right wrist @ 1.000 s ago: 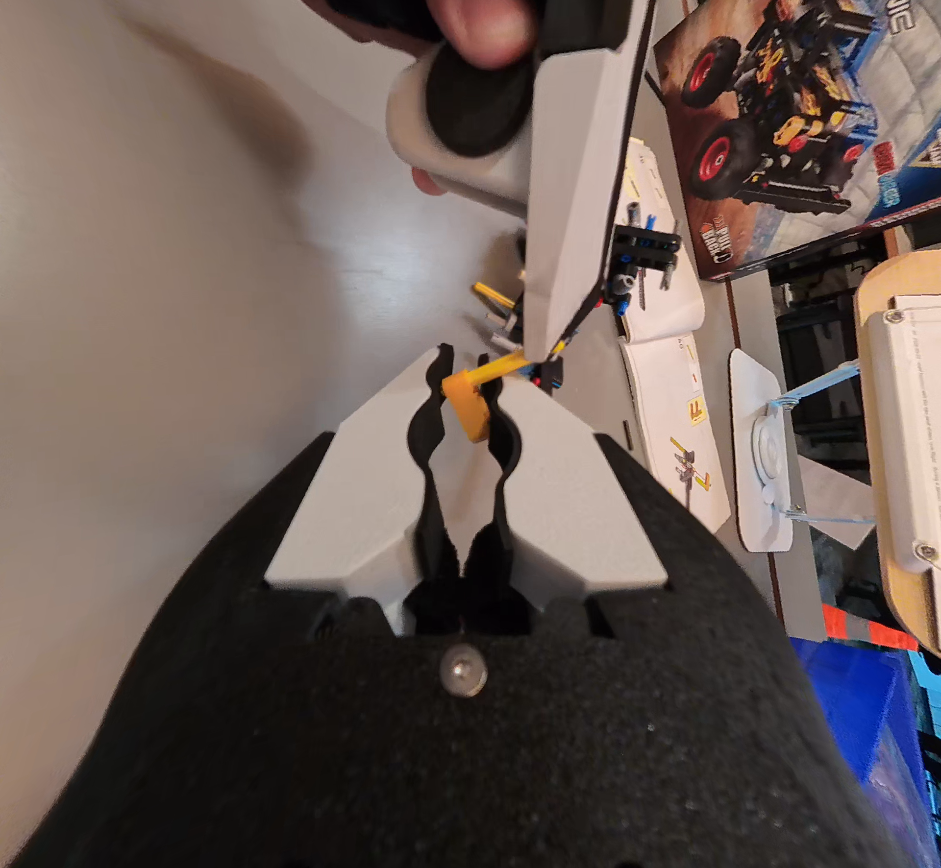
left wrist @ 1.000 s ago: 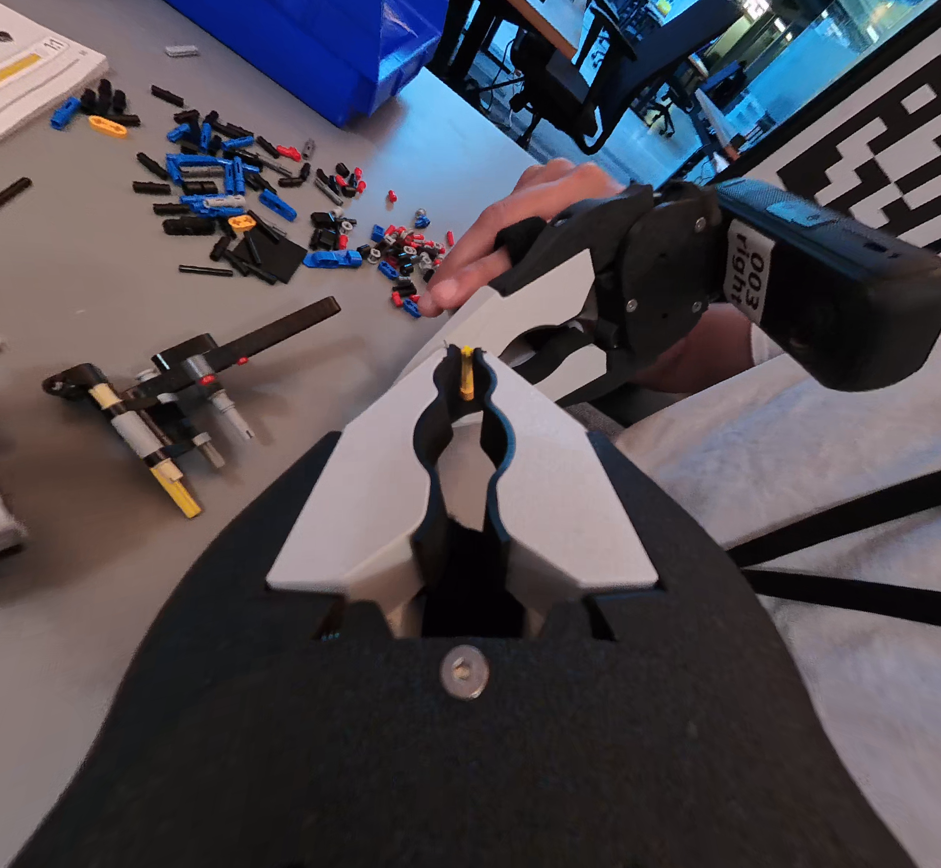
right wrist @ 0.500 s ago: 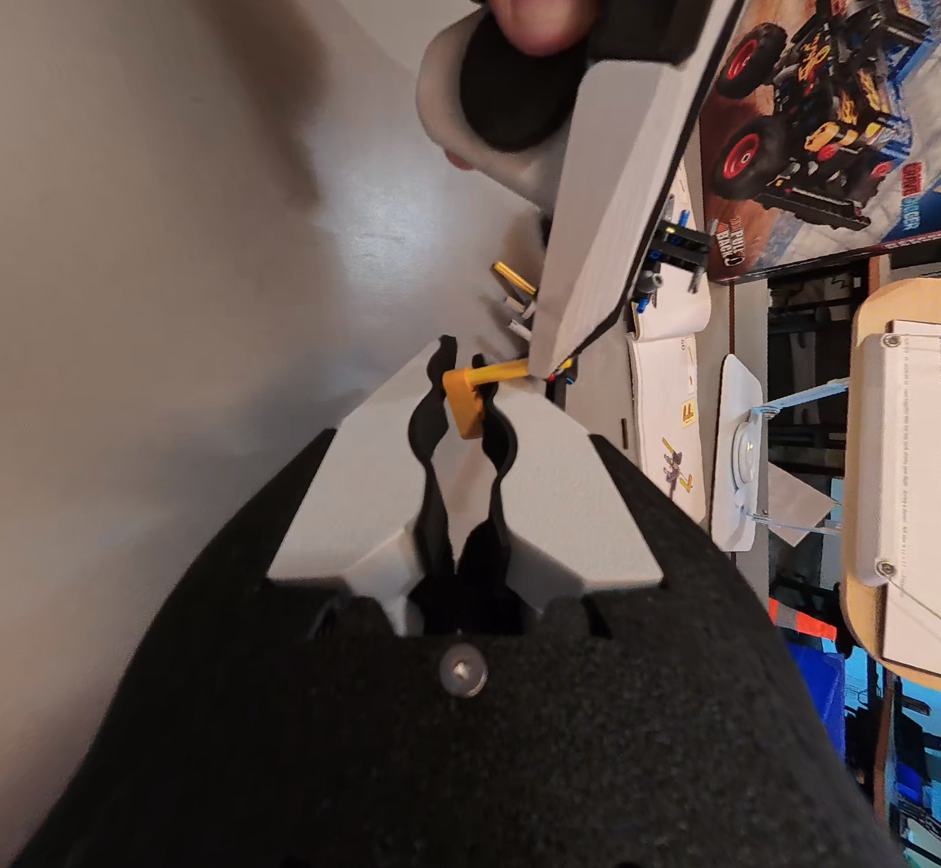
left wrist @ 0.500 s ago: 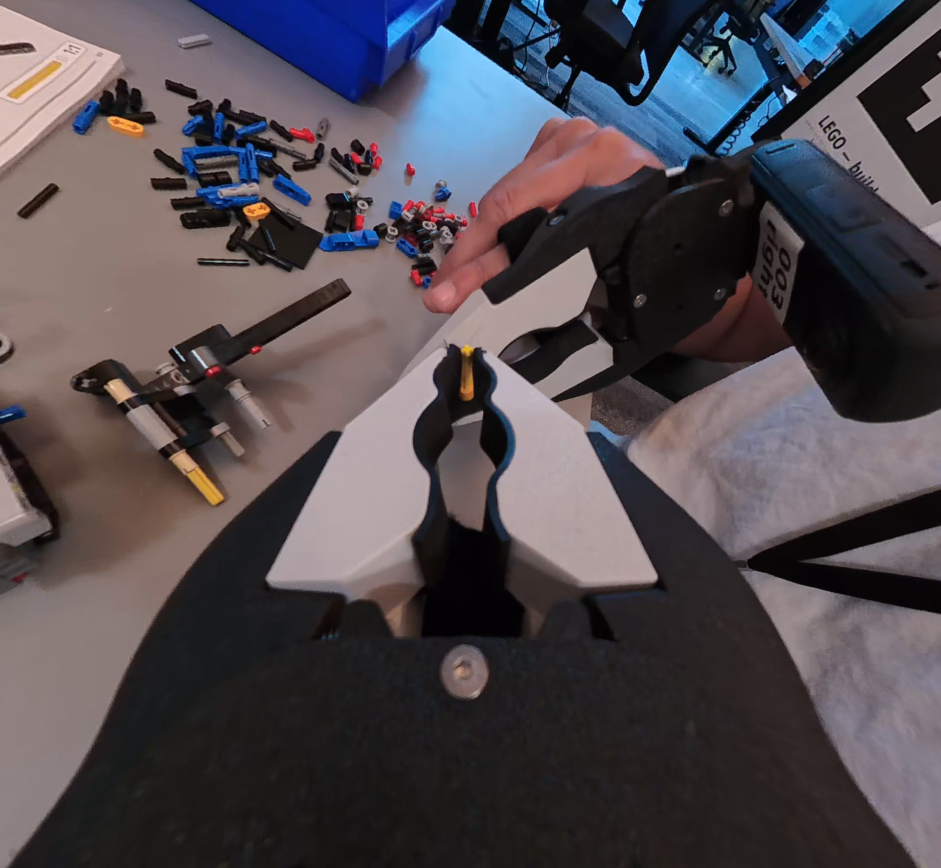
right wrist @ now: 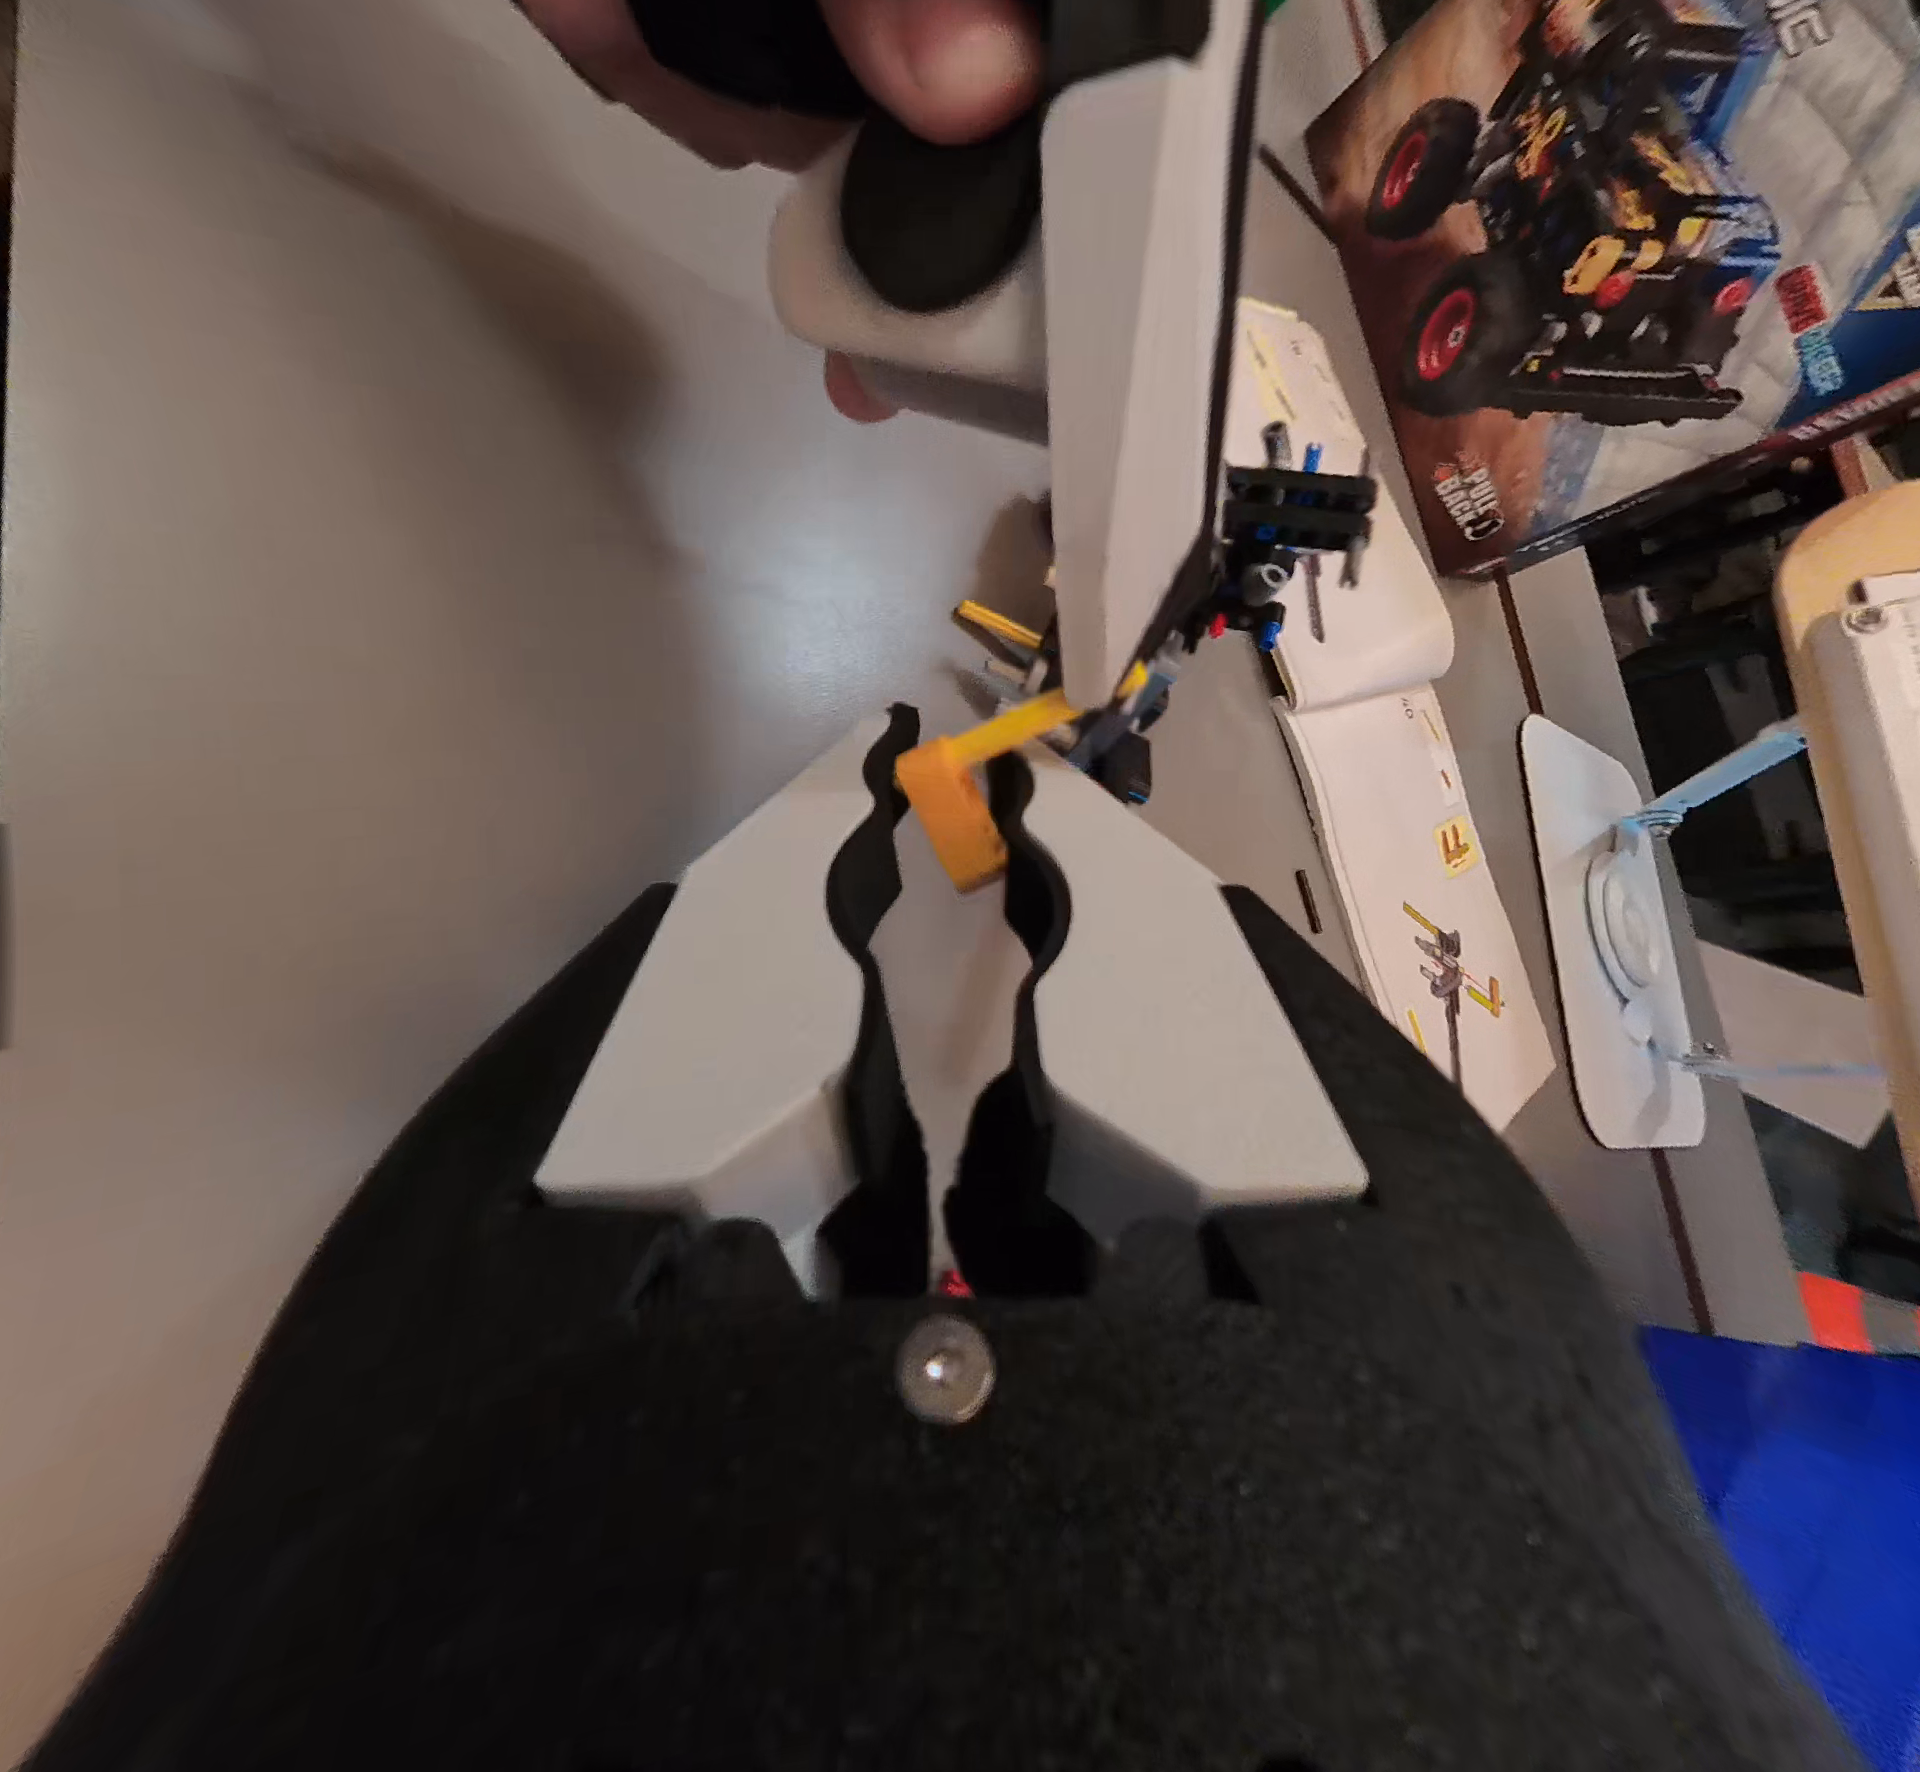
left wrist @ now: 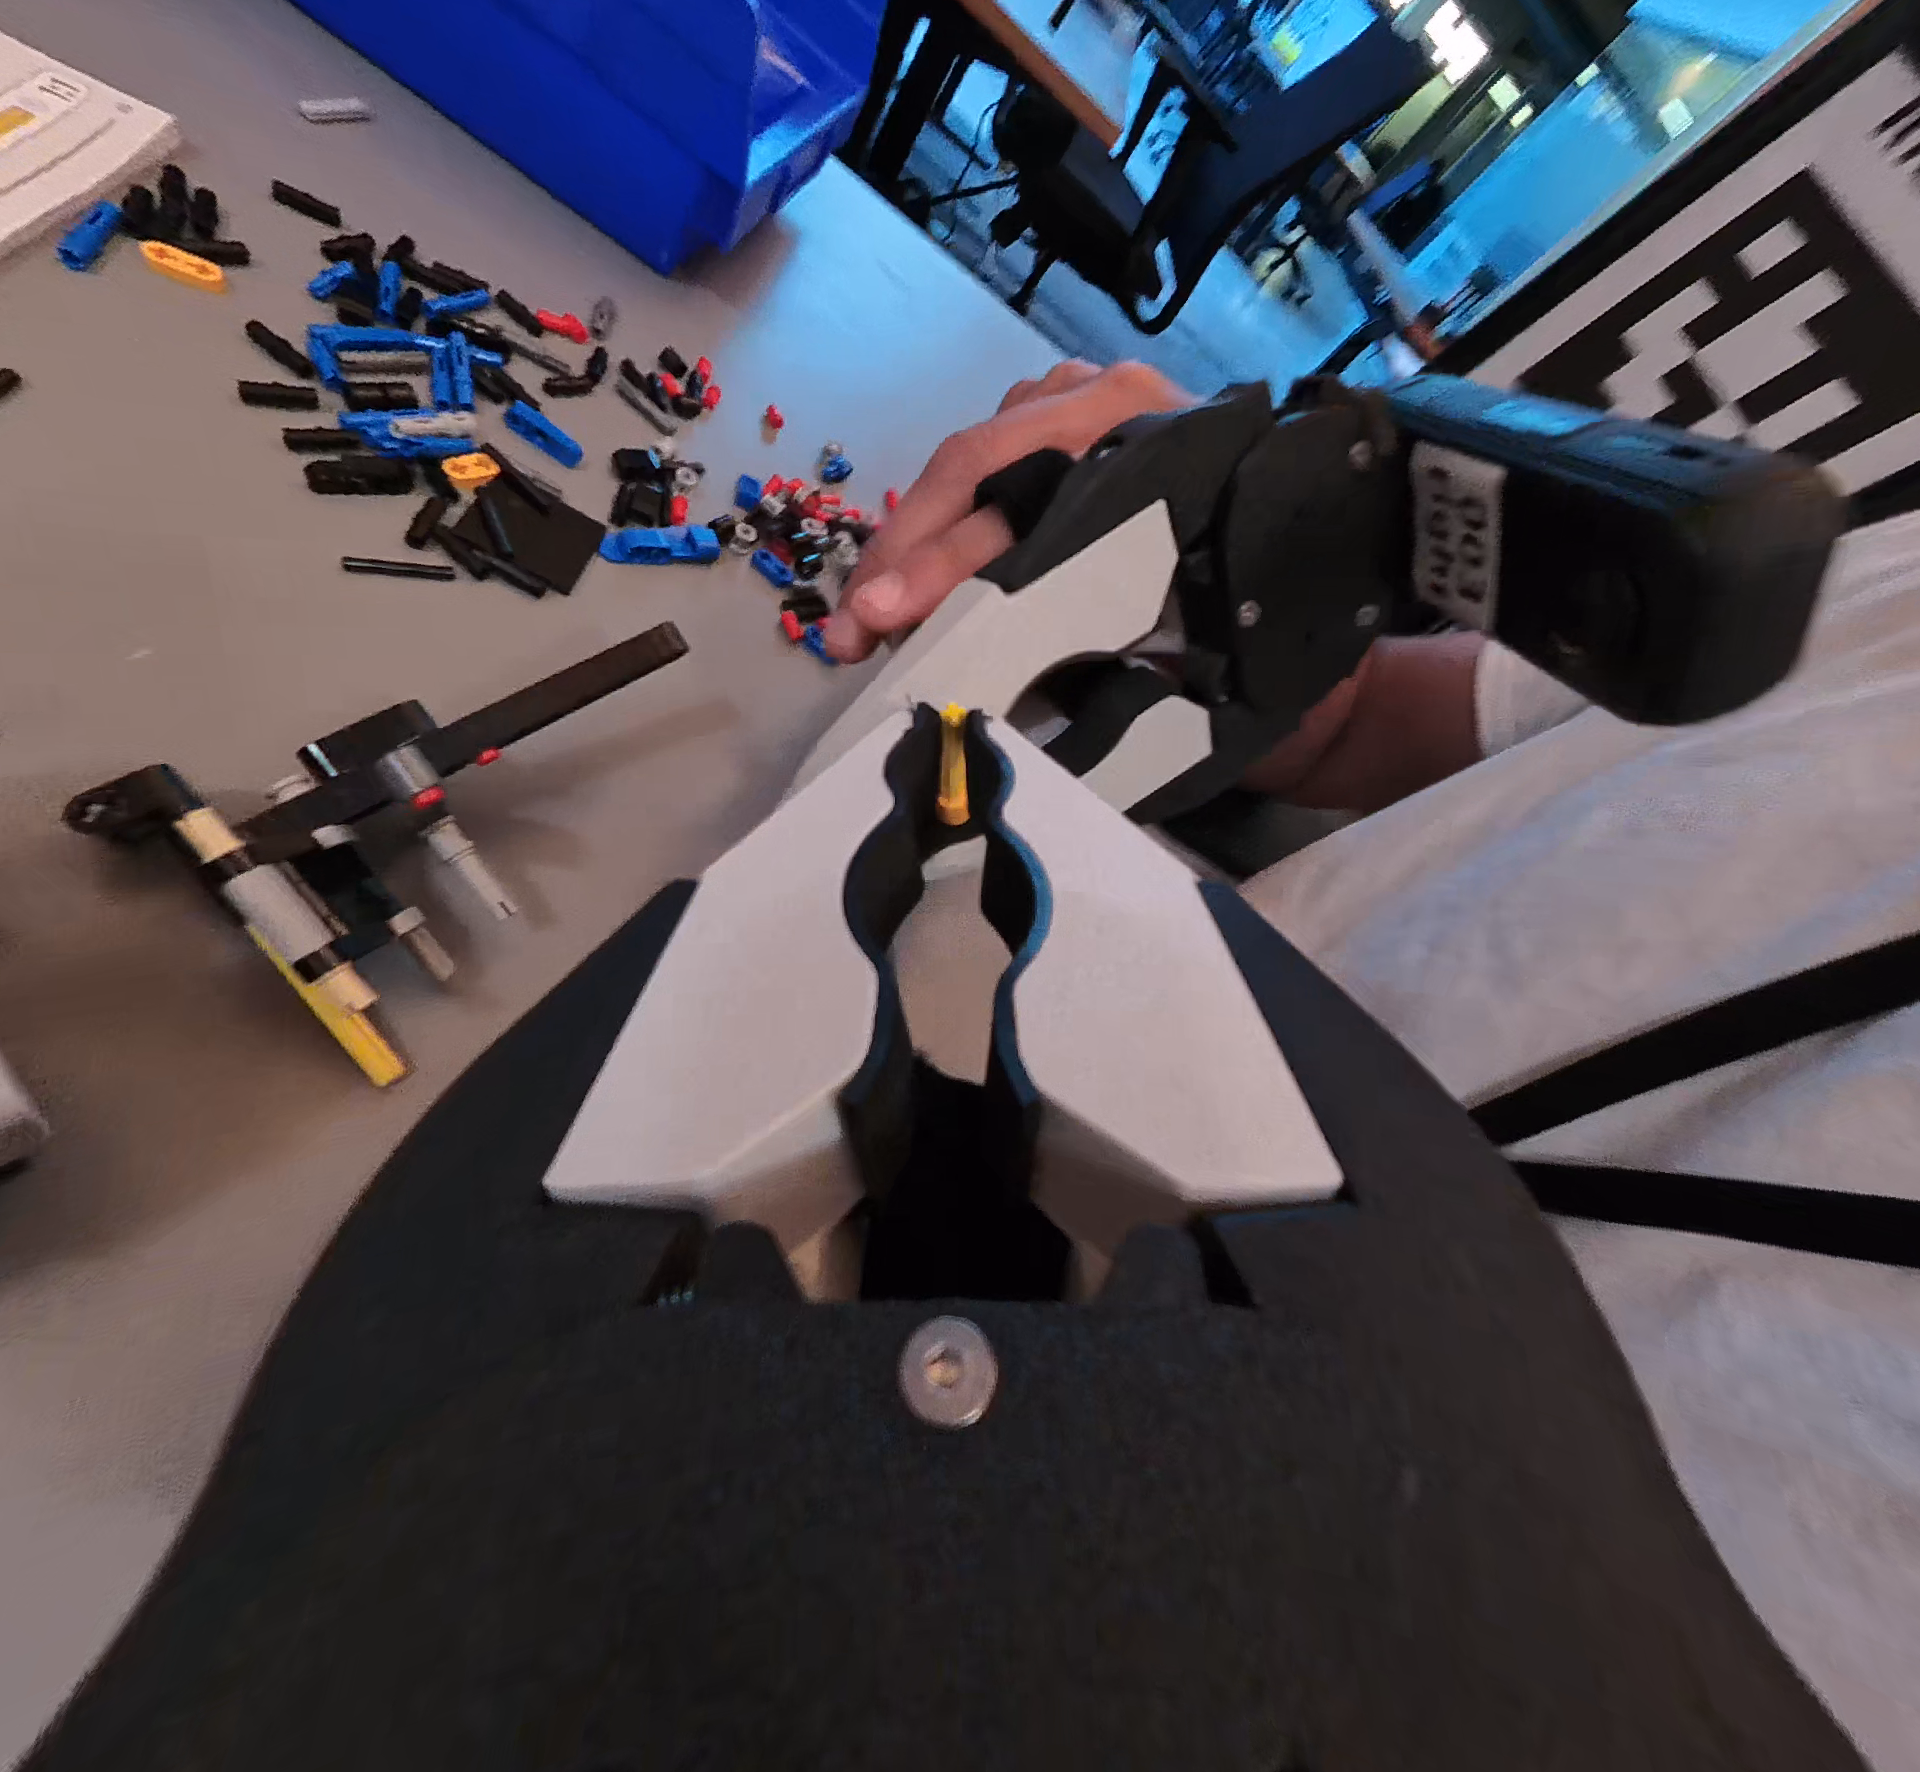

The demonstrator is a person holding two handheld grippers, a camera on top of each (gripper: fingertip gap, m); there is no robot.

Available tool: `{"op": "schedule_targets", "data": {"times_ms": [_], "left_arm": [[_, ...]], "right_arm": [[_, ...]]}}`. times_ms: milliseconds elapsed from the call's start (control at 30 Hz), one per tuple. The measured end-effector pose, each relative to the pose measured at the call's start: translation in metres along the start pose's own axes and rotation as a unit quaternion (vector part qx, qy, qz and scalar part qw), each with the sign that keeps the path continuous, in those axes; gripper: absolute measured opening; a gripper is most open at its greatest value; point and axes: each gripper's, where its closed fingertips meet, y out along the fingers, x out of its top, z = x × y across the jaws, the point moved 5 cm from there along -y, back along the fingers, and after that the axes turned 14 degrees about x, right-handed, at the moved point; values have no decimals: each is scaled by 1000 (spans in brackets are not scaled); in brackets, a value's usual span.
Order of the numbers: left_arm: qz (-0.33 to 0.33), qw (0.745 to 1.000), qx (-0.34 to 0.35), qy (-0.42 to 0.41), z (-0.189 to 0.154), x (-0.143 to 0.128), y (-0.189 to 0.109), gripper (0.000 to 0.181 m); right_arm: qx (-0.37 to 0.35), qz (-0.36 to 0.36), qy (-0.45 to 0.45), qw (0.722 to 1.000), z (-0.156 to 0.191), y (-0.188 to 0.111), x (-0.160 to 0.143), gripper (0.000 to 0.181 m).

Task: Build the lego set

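Above the grey desk (left wrist: 135, 579), the left gripper (left wrist: 951, 746) is pinching a thin yellow axle (left wrist: 951, 766) at the tips of its nearly closed jaws. The right gripper (right wrist: 951, 787), jaws narrowed, is holding an orange connector (right wrist: 951, 818) seated on the axle's far end. Both pieces are hanging in mid-air between the tools, with a part-built assembly (left wrist: 301, 849) and loose parts (left wrist: 488, 434) lying below. The grip on the axle looks slight: any sideways twist while pushing could lever it out of the tips, or cock the connector so it jams or drops among the loose pieces.
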Motion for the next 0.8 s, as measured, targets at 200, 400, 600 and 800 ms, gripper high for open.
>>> {"op": "schedule_targets", "data": {"times_ms": [200,400,600,800], "left_arm": [[-55,990,-71,-105,10,10,-17,2],[-118,964,-100,-217,24,6,-19,3],[-132,949,-126,-257,18,1,-15,2],[-141,950,-128,-249,11,-2,-16,3]], "right_arm": [[-23,-84,80,993,-10,-15,-4,37],[-169,-139,43,975,-11,-30,11,39],[-294,-35,-132,946,-2,-23,14,20],[-263,-62,-117,956,2,-28,15,9]]}}
